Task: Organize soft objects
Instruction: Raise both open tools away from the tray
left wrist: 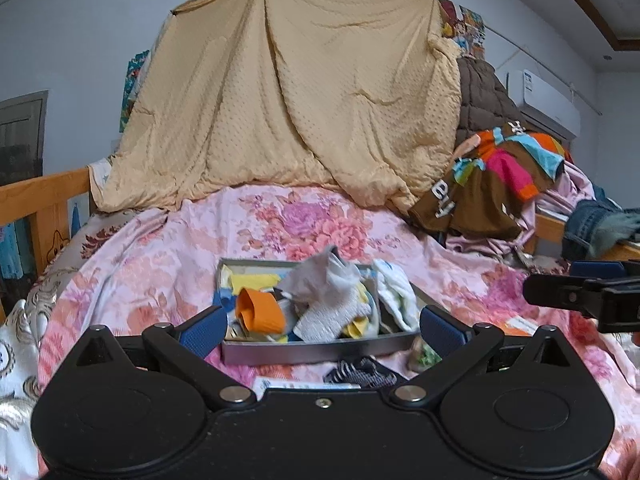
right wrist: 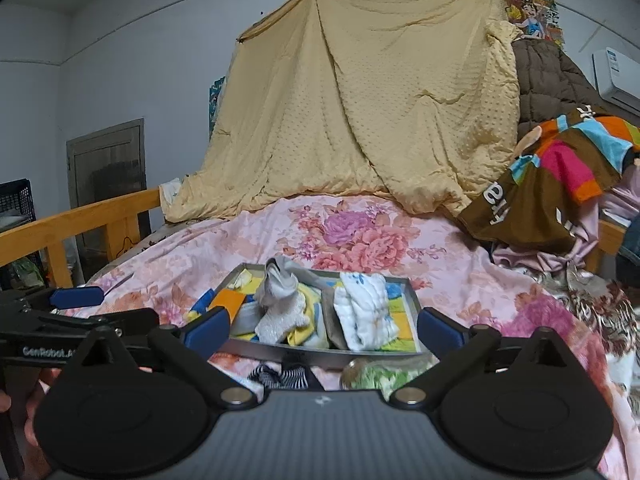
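Observation:
A grey tray [left wrist: 316, 351] [right wrist: 412, 300] lies on the floral bedspread, holding soft items: a grey sock [left wrist: 332, 300] [right wrist: 280, 304], an orange cloth [left wrist: 260, 312] [right wrist: 230, 300], a white cloth [left wrist: 394, 294] [right wrist: 368, 312] and yellow-blue pieces. A striped black-white sock [left wrist: 360, 374] [right wrist: 280, 376] and a green-patterned cloth [left wrist: 426, 356] [right wrist: 372, 374] lie on the bed in front of the tray. My left gripper [left wrist: 320, 330] is open and empty, just before the tray. My right gripper [right wrist: 320, 330] is open and empty, also just before the tray.
A tan blanket [left wrist: 288, 92] hangs behind the bed. A colourful brown garment [left wrist: 492, 180] and a quilted brown coat [left wrist: 480, 96] pile up at the right. A wooden bed rail [left wrist: 44, 196] runs along the left. Jeans [left wrist: 596, 228] lie far right.

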Demonstrator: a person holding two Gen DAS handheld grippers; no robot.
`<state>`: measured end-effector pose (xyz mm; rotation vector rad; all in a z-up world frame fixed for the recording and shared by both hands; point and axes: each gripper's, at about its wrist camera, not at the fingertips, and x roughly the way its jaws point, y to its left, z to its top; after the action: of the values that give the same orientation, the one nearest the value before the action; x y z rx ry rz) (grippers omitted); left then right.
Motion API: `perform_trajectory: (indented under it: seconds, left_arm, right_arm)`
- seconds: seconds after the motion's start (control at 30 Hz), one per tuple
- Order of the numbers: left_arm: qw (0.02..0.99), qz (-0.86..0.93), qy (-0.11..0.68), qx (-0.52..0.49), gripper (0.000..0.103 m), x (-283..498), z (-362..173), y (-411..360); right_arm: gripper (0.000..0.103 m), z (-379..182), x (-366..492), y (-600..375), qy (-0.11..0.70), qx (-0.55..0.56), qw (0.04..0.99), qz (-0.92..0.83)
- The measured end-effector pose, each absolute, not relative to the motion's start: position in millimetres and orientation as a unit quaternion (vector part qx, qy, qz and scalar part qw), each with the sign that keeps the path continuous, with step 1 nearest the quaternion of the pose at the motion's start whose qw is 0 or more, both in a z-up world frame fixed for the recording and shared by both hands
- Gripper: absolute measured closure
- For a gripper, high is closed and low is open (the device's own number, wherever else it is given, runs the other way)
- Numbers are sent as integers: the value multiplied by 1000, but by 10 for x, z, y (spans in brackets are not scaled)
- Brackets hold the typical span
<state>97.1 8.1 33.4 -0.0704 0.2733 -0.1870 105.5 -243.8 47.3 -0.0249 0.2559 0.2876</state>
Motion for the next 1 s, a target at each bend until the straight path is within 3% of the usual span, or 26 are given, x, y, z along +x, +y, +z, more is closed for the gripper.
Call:
perform_trajectory:
  seconds: [1.0]
  left_arm:
    - [969,-139,203,-16,1,547,11,-220]
  right_arm:
    - [0,197,490,-2730,172,24,978,113]
